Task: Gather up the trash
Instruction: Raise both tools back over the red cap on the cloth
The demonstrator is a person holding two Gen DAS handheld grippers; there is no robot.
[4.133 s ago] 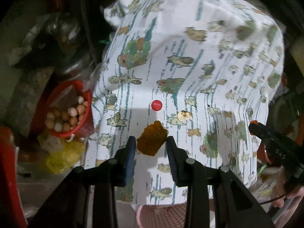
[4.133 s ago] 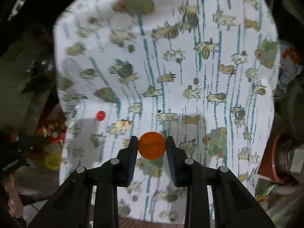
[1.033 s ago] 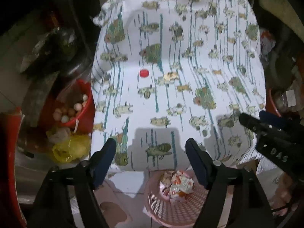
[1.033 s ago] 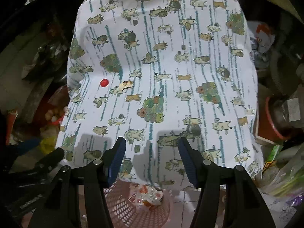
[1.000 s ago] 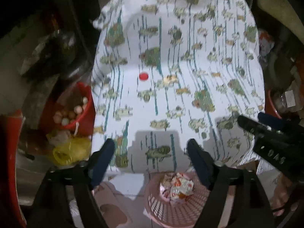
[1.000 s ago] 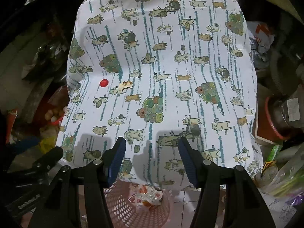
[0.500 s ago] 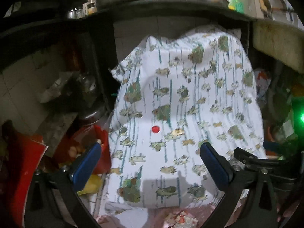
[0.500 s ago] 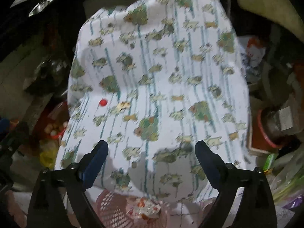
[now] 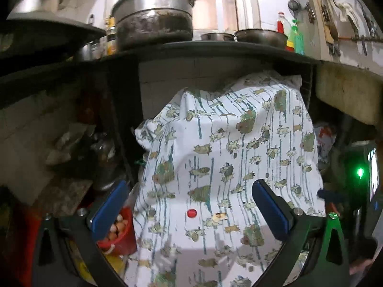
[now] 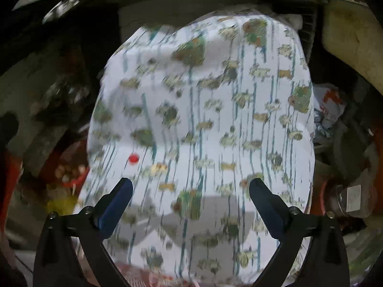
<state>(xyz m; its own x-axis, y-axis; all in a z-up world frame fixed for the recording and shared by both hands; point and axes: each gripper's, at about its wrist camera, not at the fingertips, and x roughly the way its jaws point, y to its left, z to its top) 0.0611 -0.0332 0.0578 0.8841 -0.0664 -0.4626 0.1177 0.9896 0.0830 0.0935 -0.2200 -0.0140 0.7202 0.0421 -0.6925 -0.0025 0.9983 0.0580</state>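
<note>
Background: cluttered kitchen nook — a dark shelf (image 9: 215,47) is seen up top with a big metal pot (image 9: 153,21), 2 shallow pans and a few bottles on it.
Surface: a white cloth (image 9: 239,148) printed with cartoon animals and teal stripes is draped over a mound under the shelf; it fills the middle of both views.
Trash on cloth: 1 small red cap (image 9: 191,213) is lying on the cloth, with a pale scrap (image 9: 221,215) just beside it on the right. In the right wrist view the cap (image 10: 133,158) is blurred.
Left gripper (image 9: 191,205): fingers spread wide, nothing is held — only cloth is seen between the blue pads (image 9: 109,209).
Right gripper (image 10: 190,196): jaws are opening, already wide, nothing is caught between them.
Bin: a pink basket (image 10: 146,276) is glimpsed at the bottom edge of the right wrist view, below the cloth's hem; contents too blurred to tell.
Left side: a red bucket (image 9: 119,236) of eggs is sitting beside the cloth, with something yellow below it.
</note>
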